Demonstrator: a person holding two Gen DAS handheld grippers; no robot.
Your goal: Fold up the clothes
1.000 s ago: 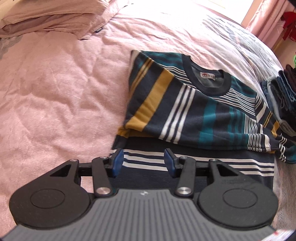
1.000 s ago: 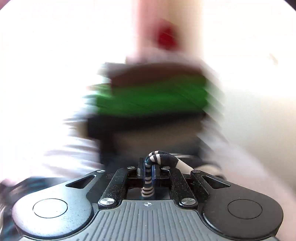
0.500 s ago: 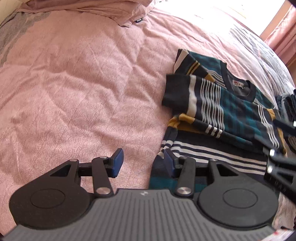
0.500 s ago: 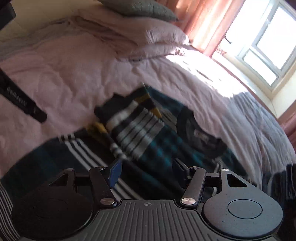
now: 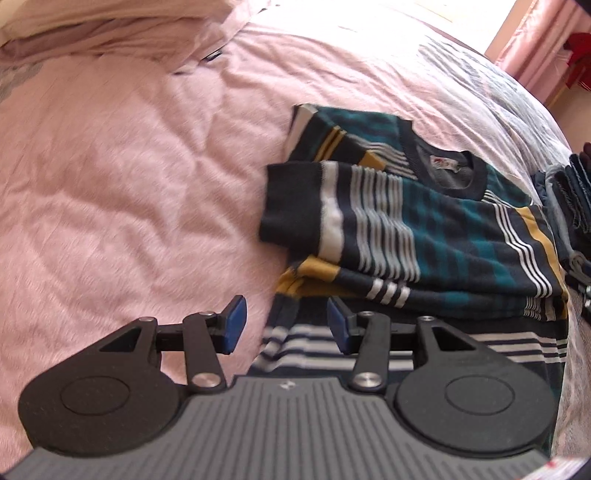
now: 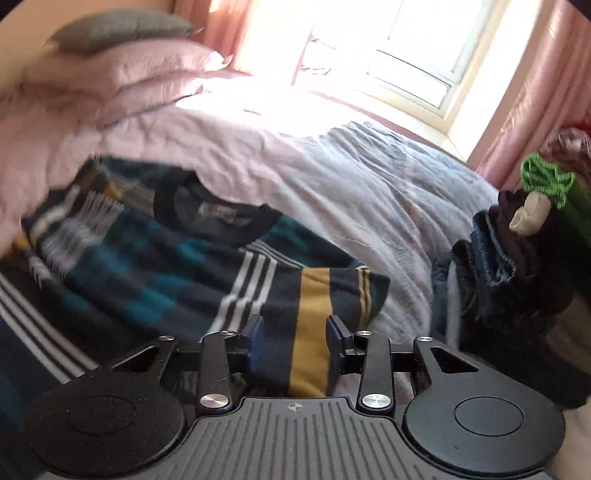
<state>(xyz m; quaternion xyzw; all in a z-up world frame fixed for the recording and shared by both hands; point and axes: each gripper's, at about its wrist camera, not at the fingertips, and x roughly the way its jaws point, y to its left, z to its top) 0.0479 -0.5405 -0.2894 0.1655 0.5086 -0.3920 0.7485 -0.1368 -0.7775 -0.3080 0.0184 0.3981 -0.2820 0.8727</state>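
A navy, teal, white and mustard striped sweater (image 5: 413, 225) lies on the pink bed, both sleeves folded across its chest and the collar facing up. My left gripper (image 5: 284, 325) is open low over the sweater's lower left hem, its fingers straddling the edge with nothing held. In the right wrist view the same sweater (image 6: 155, 273) fills the left half. My right gripper (image 6: 293, 339) is open just above the sweater's right side fold, where a mustard stripe runs between the blue pads; nothing is clamped.
A pile of dark folded clothes (image 6: 506, 266) sits right of the sweater, topped by a green garment (image 6: 546, 177). Pink pillows (image 6: 122, 74) and a grey cushion (image 6: 118, 27) are at the bed's head. A bright window (image 6: 417, 48) and pink curtains lie beyond.
The right gripper let go of the striped sleeve, which now lies across the chest, and swung back over the sweater's right side. The left gripper drifted left, then back over the hem.
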